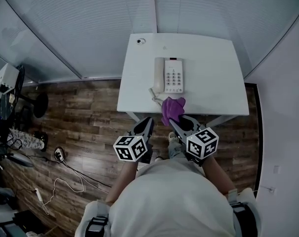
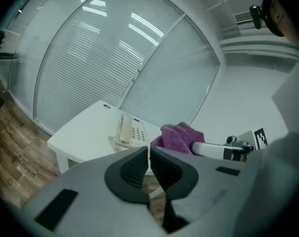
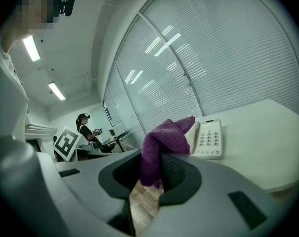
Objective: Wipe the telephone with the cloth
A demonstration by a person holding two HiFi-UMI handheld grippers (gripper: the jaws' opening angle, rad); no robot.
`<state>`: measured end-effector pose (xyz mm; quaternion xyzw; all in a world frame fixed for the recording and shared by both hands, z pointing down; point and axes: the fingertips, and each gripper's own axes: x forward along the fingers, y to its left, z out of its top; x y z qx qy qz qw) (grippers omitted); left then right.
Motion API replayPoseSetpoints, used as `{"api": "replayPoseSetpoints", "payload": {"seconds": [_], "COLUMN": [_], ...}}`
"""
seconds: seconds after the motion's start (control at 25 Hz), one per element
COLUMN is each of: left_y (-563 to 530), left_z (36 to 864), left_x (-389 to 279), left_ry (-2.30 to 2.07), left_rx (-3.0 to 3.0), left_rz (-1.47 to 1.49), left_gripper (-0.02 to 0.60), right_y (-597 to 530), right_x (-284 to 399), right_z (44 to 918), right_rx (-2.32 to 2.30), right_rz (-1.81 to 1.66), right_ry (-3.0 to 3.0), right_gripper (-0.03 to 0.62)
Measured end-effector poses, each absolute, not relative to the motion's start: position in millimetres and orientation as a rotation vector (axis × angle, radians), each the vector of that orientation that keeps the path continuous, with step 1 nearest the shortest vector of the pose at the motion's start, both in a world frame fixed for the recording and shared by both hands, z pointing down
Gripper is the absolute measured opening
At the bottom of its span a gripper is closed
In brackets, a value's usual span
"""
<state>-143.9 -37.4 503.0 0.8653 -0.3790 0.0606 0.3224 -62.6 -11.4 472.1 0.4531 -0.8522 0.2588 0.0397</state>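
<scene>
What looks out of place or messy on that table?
Nothing stands out. The phone lies square on the table, with its handset in the cradle. The purple cloth is simply pinched in the right claw.

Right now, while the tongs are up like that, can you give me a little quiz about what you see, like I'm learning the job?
1. Pick one: what colour is the cloth pinched in the right tongs? A green, B purple, C yellow.
2. True or false: the left tongs are wide open.
3. Fill the gap: the telephone sits on a white ____.

Key
1. B.
2. False: the left tongs are shut with nothing in them.
3. table.
</scene>
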Motion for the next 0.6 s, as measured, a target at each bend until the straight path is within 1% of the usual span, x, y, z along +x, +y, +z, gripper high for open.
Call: {"api": "replayPoseSetpoints", "payload": {"seconds": [0.6], "left_y": [8], "left_z": [502], "left_x": [-163], "left_ry": [-1.027], "left_rx": [2.223], "left_rz": [0.107], "left_gripper": [0.034], "right_y": [33], "right_x": [-79], "right_z": [470], "right_rx": [1.360], "right_rz": [0.774], "right_ry": [-2.609], "right_gripper": [0.098]}}
